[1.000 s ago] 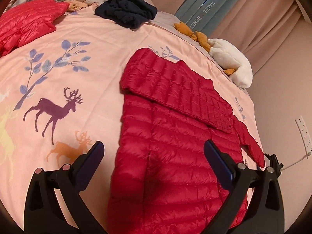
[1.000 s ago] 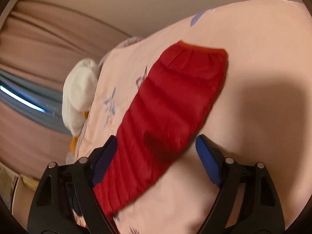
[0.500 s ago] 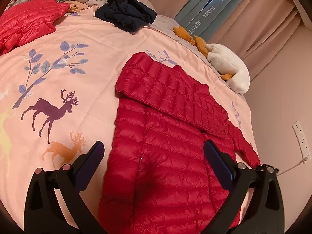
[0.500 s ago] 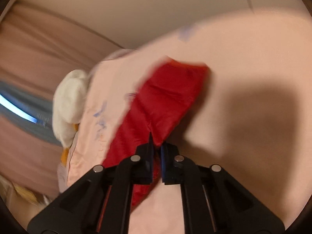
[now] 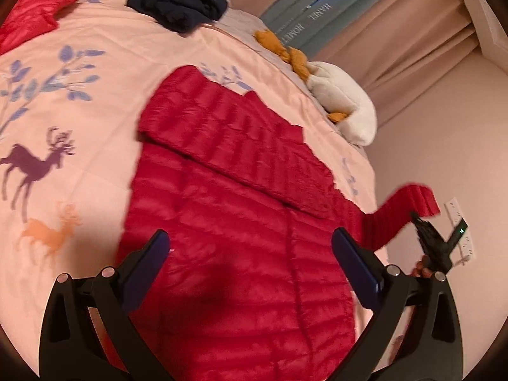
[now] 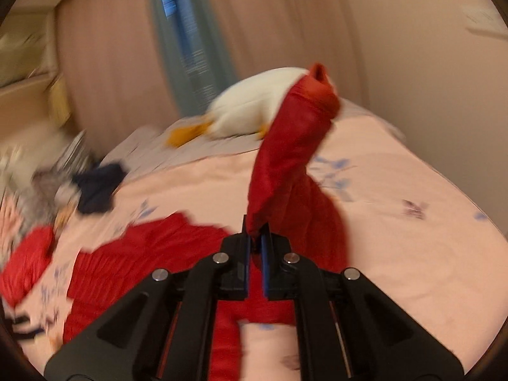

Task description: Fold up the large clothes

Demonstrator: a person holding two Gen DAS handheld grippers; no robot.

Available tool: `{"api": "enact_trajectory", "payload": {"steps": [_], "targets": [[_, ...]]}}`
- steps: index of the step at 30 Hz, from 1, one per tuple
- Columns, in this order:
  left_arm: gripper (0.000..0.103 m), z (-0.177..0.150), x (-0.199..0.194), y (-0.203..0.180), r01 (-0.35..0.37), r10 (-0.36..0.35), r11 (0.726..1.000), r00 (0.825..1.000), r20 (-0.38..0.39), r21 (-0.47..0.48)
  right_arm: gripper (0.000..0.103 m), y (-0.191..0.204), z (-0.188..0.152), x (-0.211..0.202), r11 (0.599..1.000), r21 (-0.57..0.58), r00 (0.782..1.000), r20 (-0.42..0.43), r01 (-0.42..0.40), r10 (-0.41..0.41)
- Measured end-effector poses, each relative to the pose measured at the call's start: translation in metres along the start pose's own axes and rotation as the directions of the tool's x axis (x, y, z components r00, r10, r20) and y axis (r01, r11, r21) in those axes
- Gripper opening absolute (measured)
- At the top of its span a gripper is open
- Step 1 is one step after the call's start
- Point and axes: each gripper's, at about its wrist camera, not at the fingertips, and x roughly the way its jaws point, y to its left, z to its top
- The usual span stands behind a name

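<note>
A red quilted down jacket [image 5: 228, 222] lies flat on the pink bedspread [image 5: 89, 120], one sleeve folded across its chest. My left gripper [image 5: 250, 257] hovers open over the jacket's lower body, nothing between its fingers. My right gripper [image 6: 255, 238] is shut on the other red sleeve [image 6: 292, 146], which hangs lifted off the bed with its cuff uppermost. In the left wrist view that raised sleeve [image 5: 400, 209] rises at the jacket's right side, and the right gripper [image 5: 428, 238] shows beside it near the bed's edge.
A dark navy garment [image 5: 181, 0], another red jacket [image 5: 31, 16] and a white plush duck [image 5: 343, 101] lie along the far side of the bed. Curtains [image 5: 397, 22] hang behind. A wall [image 5: 444, 133] with a socket [image 5: 460, 222] stands right of the bed.
My right gripper closed on the sleeve, then rolled and lifted it up off the bedspread. The left gripper barely moved, tilting a little over the jacket.
</note>
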Motion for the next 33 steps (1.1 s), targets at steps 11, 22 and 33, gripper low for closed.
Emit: {"api": "enact_trajectory", "payload": {"steps": [11,22,33], "targets": [[0.102,0.018,0.064,-0.004,0.207,-0.221,0.969,0.971,-0.094,-0.138,0.007,0.171,-0.093,0.047,0.917,-0.334,0.964,-0.221,-0.217,0.148],[0.102,0.021,0.14,-0.001,0.299,-0.364,0.9,0.916,-0.167,-0.317,0.07,0.19,-0.14,0.068,0.901,-0.341,0.923,-0.359,-0.268,0.139],[0.072,0.027,0.17,-0.026,0.229,-0.27,0.946,0.948,-0.169,-0.228,0.075,0.117,-0.136,-0.005,0.951,-0.203,0.943,-0.284,-0.234,0.172]]}}
